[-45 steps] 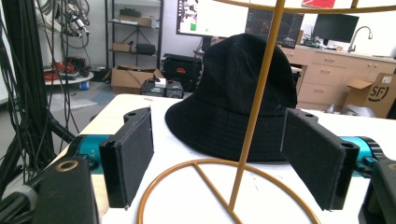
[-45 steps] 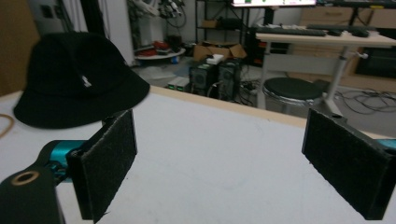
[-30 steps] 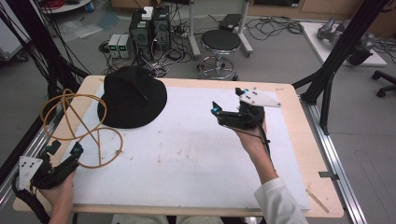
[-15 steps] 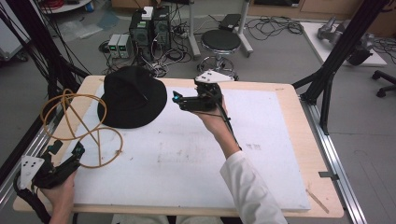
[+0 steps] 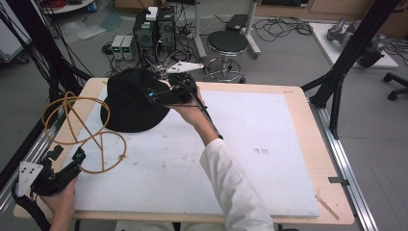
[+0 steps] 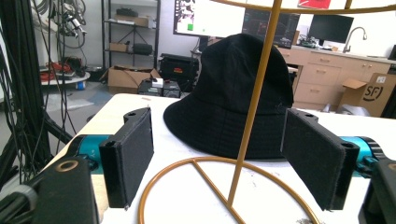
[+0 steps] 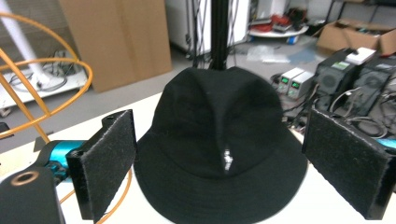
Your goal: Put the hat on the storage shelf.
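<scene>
From above, the right gripper (image 5: 153, 96) sits over the hat (image 5: 130, 101) near the surface's (image 5: 269, 144) far-left corner; each gripper view shows wide-open, empty jaws, the left gripper's (image 6: 219, 163) framing the stand (image 6: 254, 107).

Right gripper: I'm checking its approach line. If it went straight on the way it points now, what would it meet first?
Most likely the black hat: it sits dead ahead between the open jaws of the right gripper, already over the hat's edge.
</scene>
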